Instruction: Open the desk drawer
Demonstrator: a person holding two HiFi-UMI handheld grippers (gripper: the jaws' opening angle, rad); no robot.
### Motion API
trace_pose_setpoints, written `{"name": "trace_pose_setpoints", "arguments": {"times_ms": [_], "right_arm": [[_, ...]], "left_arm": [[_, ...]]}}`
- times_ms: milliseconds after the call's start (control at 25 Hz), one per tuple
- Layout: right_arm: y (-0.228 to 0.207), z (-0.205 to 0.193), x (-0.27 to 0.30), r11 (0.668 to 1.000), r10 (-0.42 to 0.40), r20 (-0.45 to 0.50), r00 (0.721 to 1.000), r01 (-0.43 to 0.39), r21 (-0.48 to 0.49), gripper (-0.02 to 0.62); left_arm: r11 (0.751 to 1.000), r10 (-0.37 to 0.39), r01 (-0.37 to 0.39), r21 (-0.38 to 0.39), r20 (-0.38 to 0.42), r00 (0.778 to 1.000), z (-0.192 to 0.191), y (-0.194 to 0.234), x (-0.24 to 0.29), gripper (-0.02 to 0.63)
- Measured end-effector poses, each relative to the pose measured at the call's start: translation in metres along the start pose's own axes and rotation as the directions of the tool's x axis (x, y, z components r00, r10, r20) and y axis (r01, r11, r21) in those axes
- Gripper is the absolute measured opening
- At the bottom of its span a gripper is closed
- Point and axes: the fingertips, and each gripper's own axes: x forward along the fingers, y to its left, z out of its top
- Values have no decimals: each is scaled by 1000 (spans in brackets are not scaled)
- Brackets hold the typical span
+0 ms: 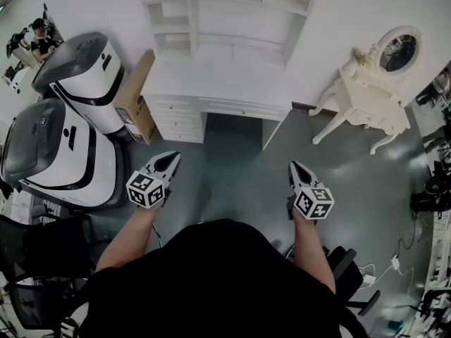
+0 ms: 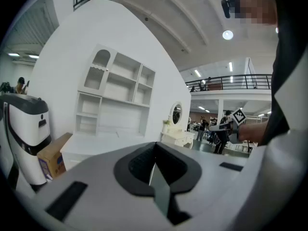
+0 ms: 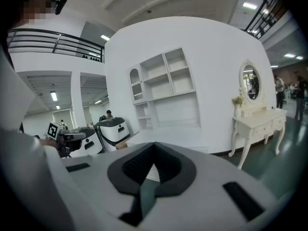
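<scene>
Two claws are in our hands, and both are clenched shut with nothing in them. The left claw and the right claw hang over the grey floor. They point a little down, toward the far wall.

We think the step now is to get close. We are too far away to reach anything. To do it well, we should walk straight up to the white surface and stop just in front of it. Then we pick one claw and let it open before it gets to the handle. The handle is too small for us to see from here, so we should look for it up close. After we pinch it, we should pull straight back toward us, not to one side, so the drawer slides and does not jam.

The desk drawer is the long one under the near edge of the surface. It looks shut. A stack of small drawers sits just left of it. The drawer is far ahead of both claws, well apart from them, with bare floor between. It lies between the two claws if we look left to right, a bit closer to the right claw's side.
</scene>
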Motion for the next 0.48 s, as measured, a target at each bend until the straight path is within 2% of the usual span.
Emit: {"name": "trace_pose_setpoints", "arguments": {"times_ms": [200,480], "right_arm": [[19,3,0,999,21,5,1000,-21,-33,3],[37,13,6,999,1,33,999,0,-44,6]], "left_arm": [[1000,-1,1,-4,-5,1000,3,2,-9,9],[997,-69,69,28,10,998,19,0,-11,9]]}}
